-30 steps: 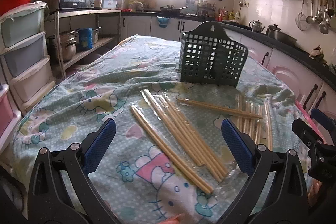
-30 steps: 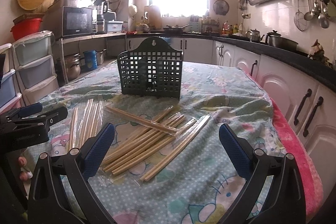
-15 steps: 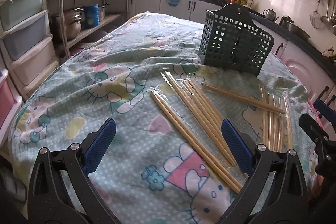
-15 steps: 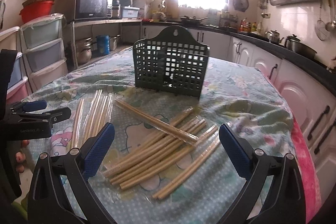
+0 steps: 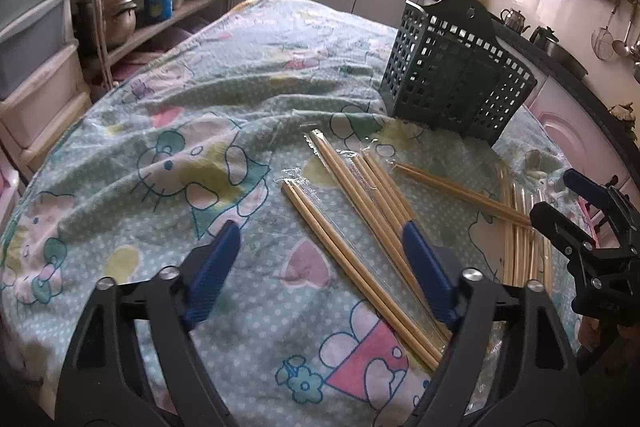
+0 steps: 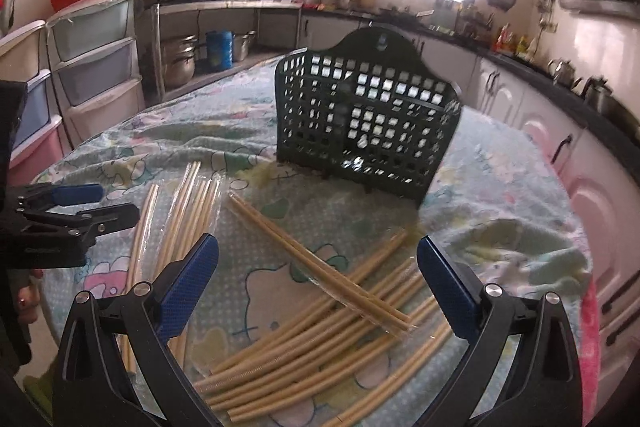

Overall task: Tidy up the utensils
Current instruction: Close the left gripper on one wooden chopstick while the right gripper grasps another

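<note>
While the left tongs (image 5: 316, 251) are hanging wide apart over the worktop with the cartoon-cat cloth (image 5: 168, 147), they are holding nothing. One blue pad (image 5: 426, 277) is sitting just above the long pale wooden chopsticks in clear wrappers (image 5: 352, 247), which are lying flat in loose heaps. The right tongs (image 6: 318, 267) are also spreading wide and pinching nothing, and are hovering above more chopsticks. A dark green plastic basket with square holes (image 6: 364, 119) is standing upright behind the chopsticks.
</note>
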